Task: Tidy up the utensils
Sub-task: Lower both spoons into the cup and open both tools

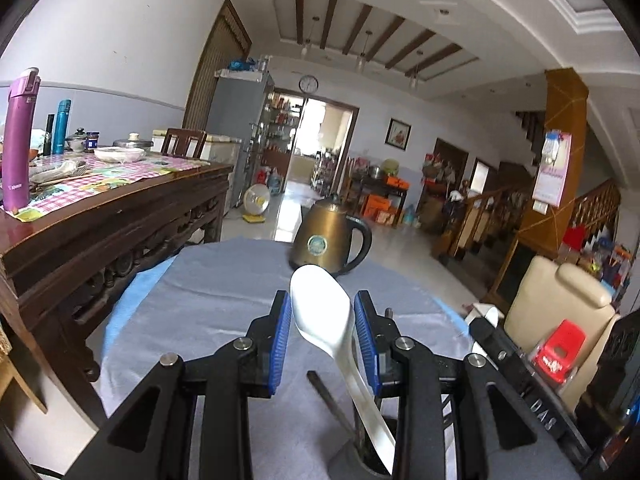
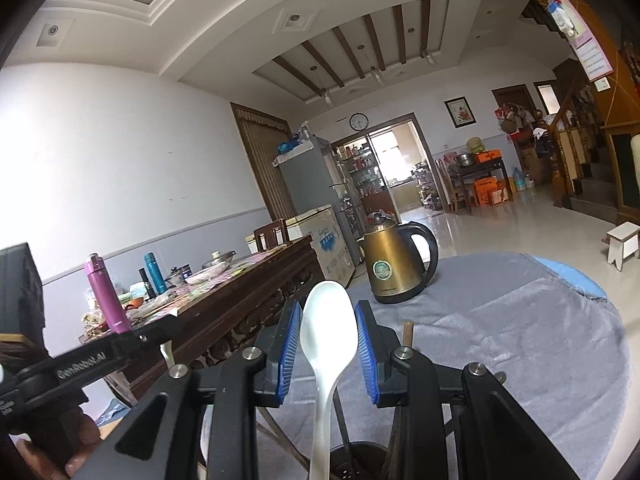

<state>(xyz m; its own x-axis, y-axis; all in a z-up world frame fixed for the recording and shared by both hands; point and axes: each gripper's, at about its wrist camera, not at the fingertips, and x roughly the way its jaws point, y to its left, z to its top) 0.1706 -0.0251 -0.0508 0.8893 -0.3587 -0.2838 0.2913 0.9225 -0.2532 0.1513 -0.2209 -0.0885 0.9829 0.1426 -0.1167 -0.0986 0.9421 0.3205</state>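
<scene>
Left tongs (image 1: 322, 334): you held them narrow around the white spoon (image 1: 326, 312), grip unclear.
Right tongs (image 2: 328, 340): likewise narrow.
Spoon axis: steeply upright, handle down in the dark holder (image 2: 356, 462) below you.

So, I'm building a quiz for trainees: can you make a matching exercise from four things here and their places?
Things:
1. white plastic spoon
2. bronze electric kettle
3. purple flask
4. round wall clock

Places:
A. above the doorway
B. on the checked tablecloth of the wooden table
C. between blue pads, handle down in a dark holder
D. far side of the grey cloth

Pairs: 1-C, 2-D, 3-B, 4-A
</scene>
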